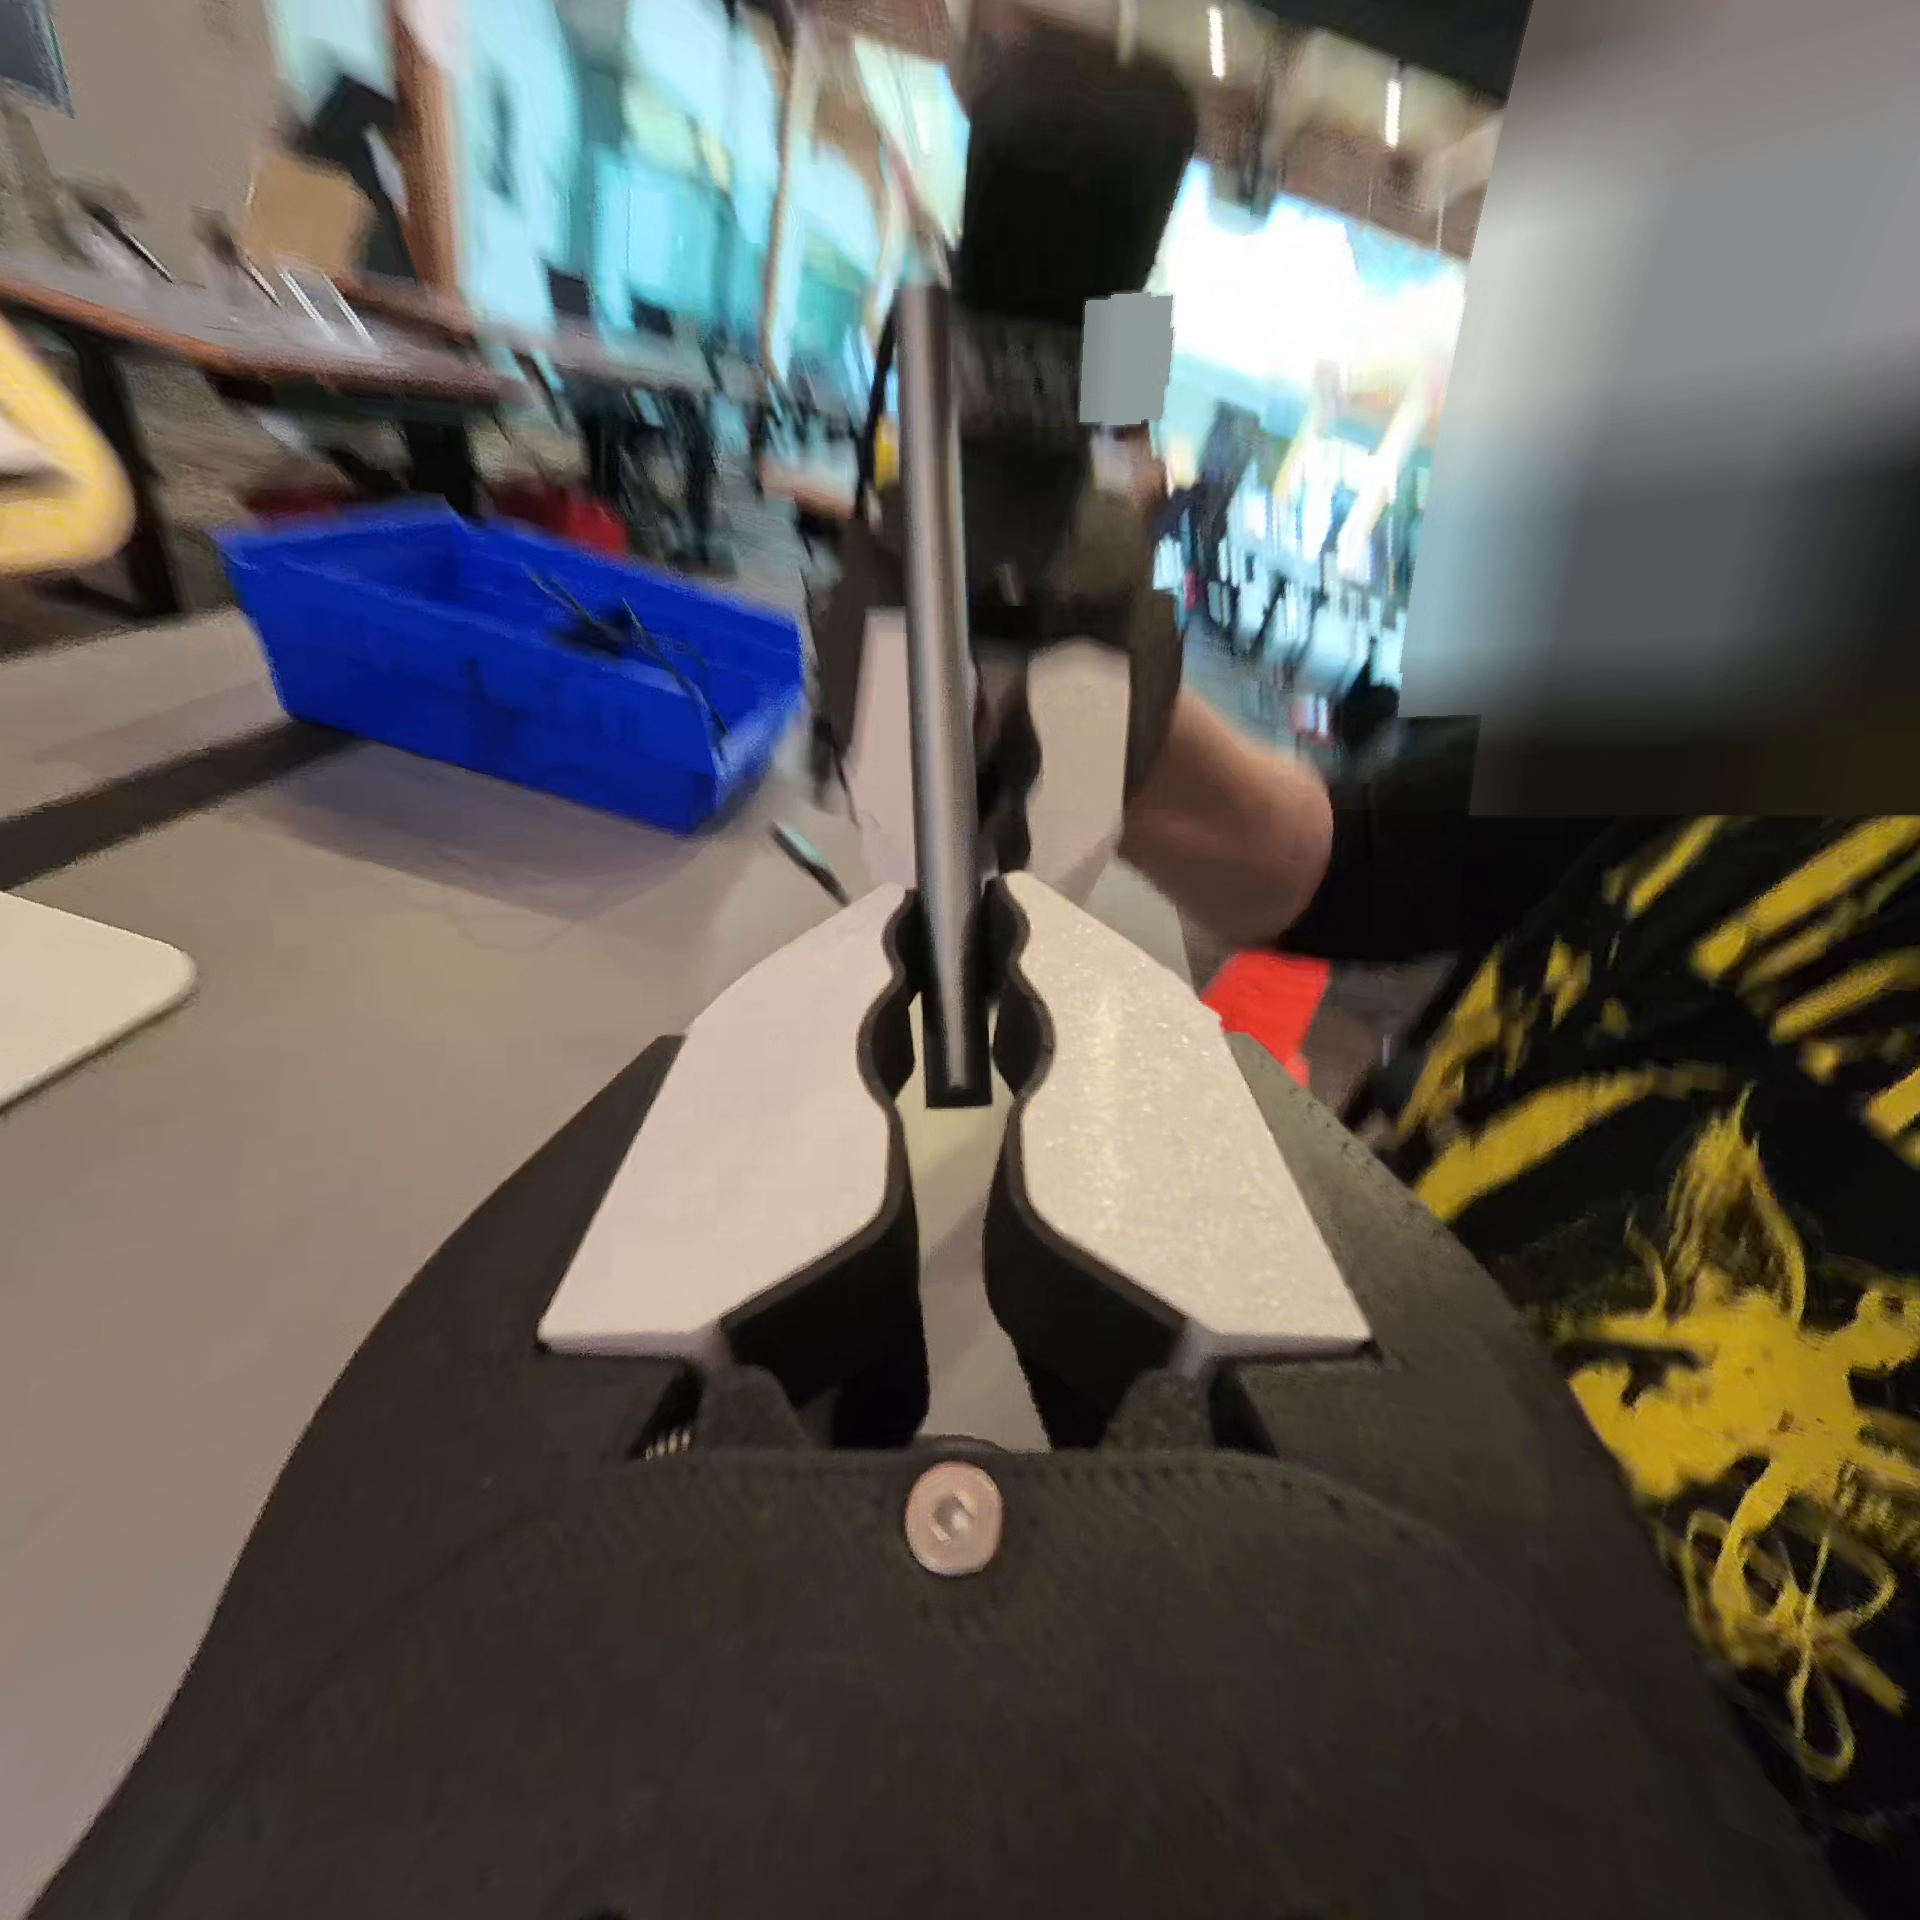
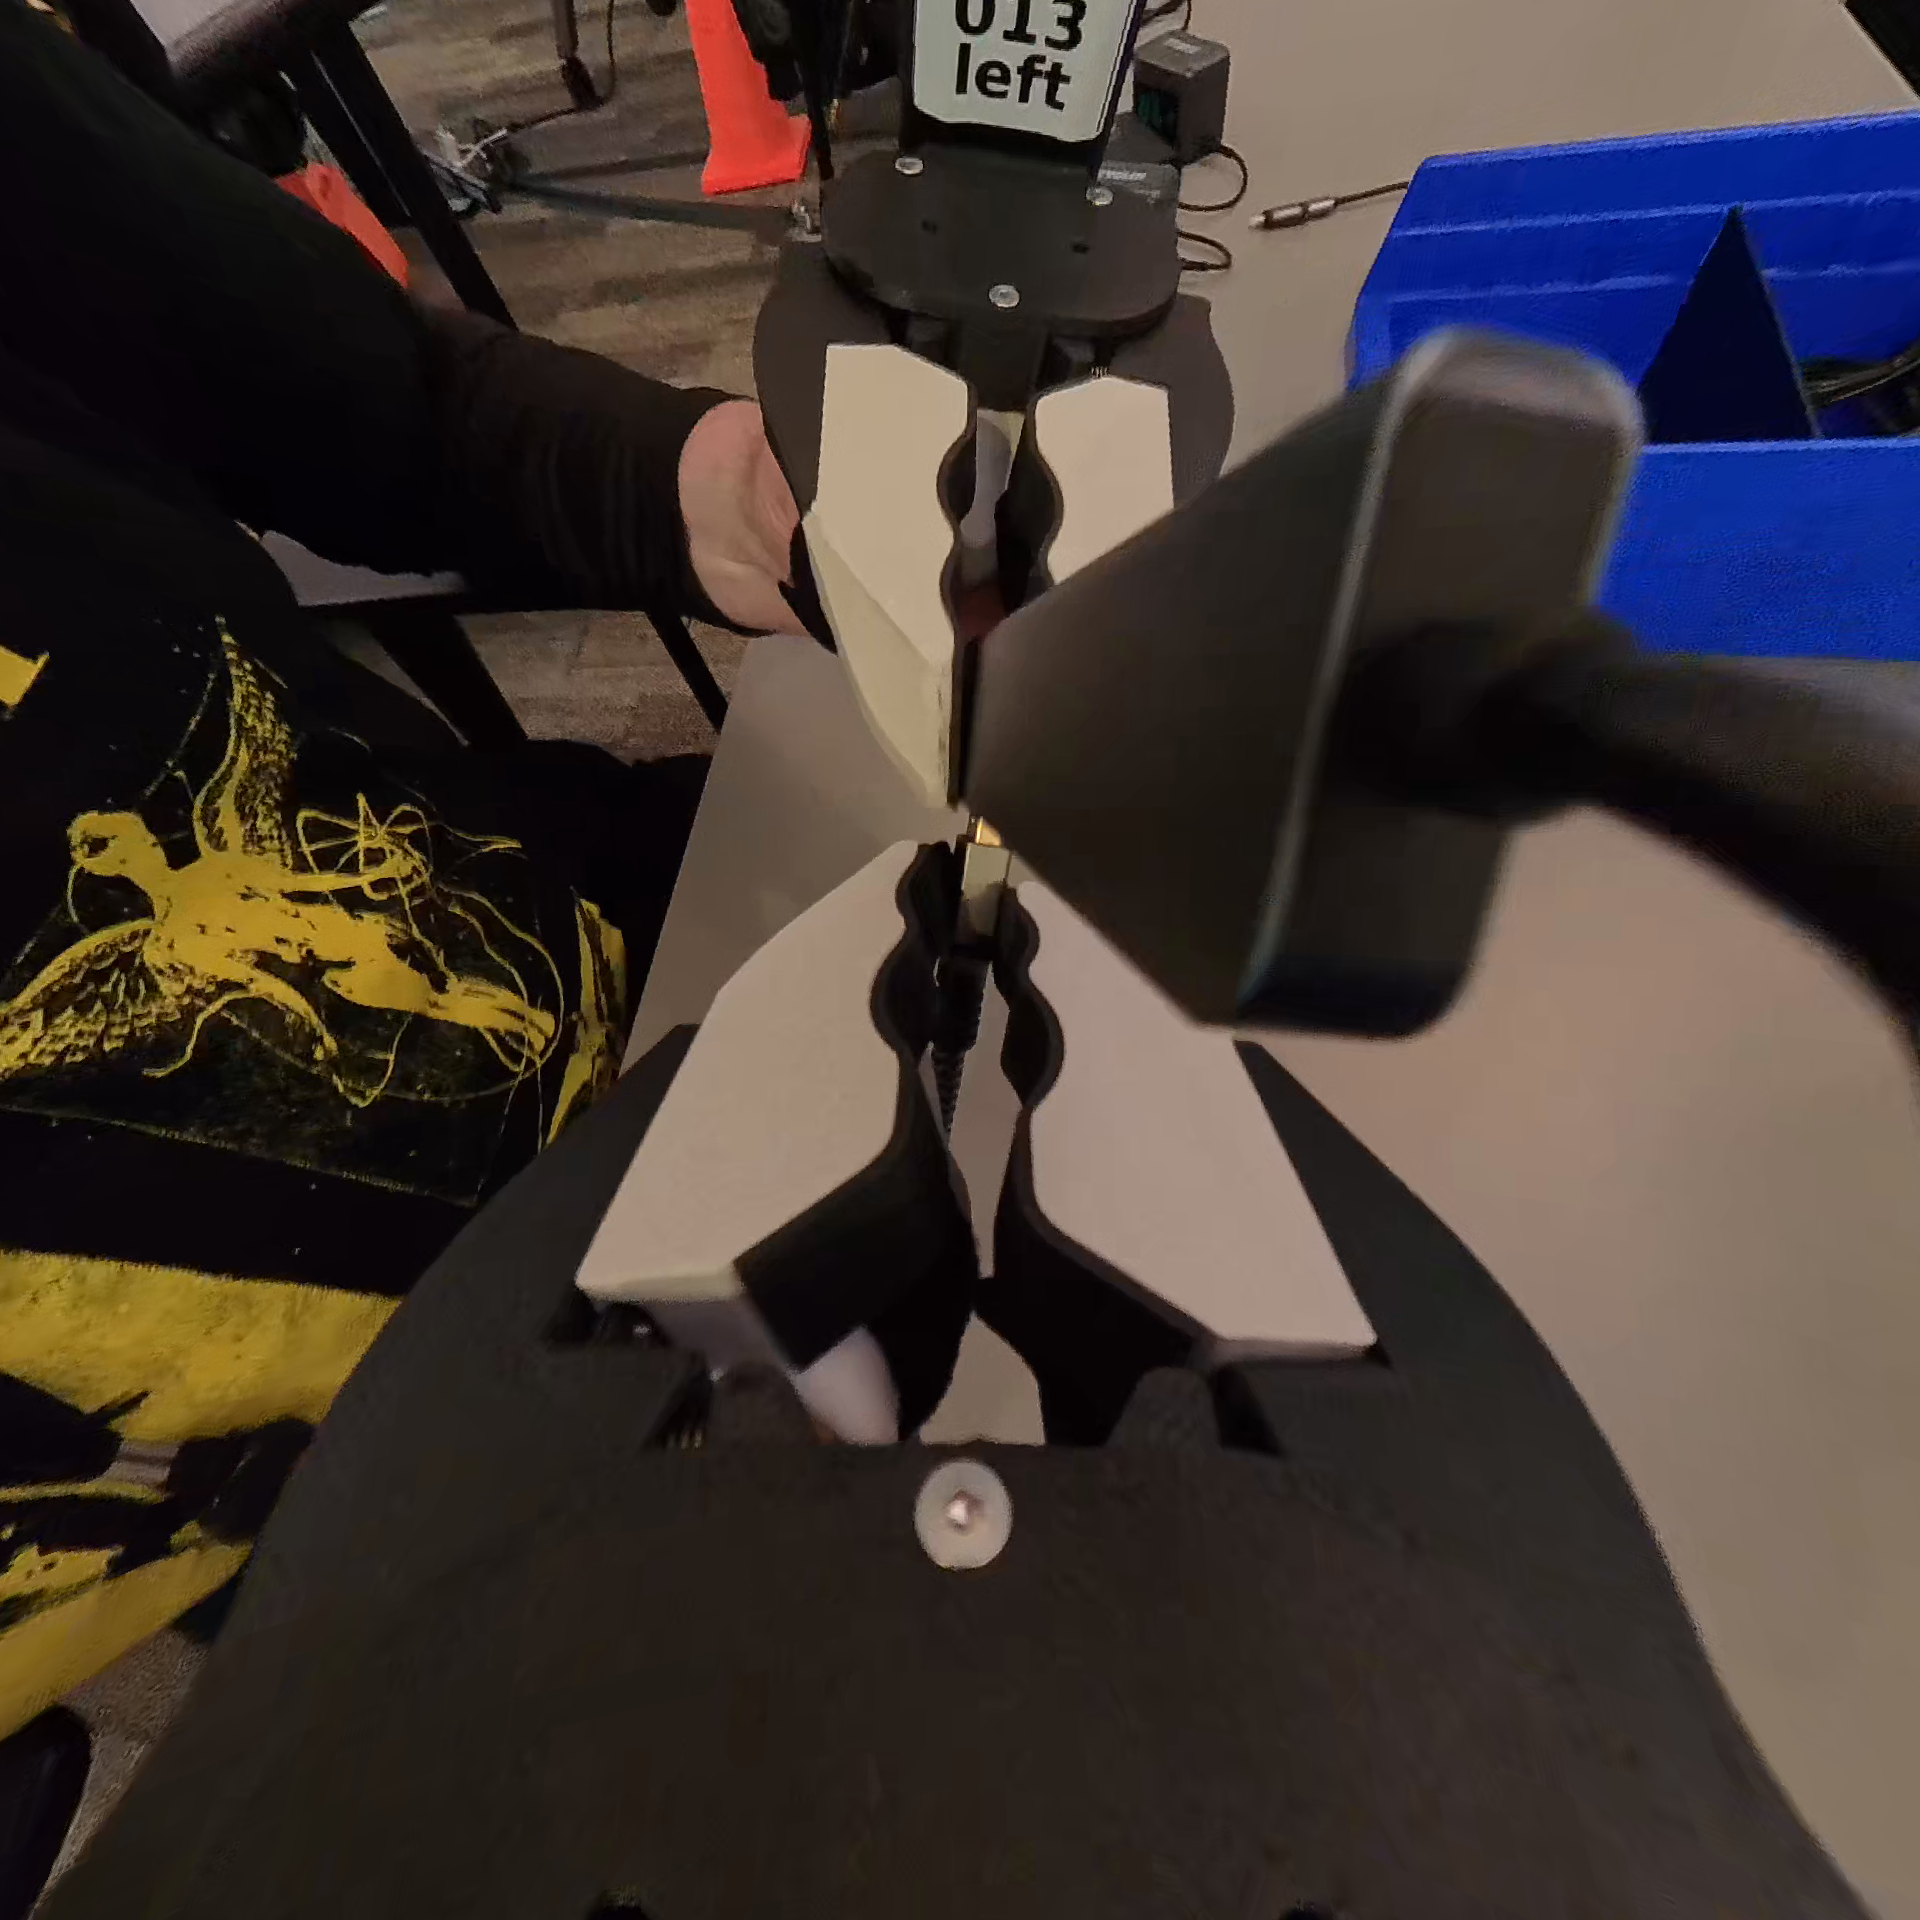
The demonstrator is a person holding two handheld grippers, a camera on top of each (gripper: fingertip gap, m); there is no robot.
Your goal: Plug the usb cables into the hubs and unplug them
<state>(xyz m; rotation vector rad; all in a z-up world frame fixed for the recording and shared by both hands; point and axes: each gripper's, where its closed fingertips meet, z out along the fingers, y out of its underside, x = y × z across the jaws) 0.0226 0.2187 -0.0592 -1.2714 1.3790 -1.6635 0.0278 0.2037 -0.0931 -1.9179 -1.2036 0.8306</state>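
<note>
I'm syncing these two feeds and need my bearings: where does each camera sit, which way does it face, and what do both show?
Left wrist view: sits behind the left gripper, looking along its fingers at the dark grey hub clamped edge-on; beyond are the other gripper, a forearm and the blue bin.
Right wrist view: sits behind the right gripper, which pinches the usb plug at the hub's edge, facing the left gripper and a hand.
Shared: hub, blue bin, grey table, yellow-printed black shirt.
</note>
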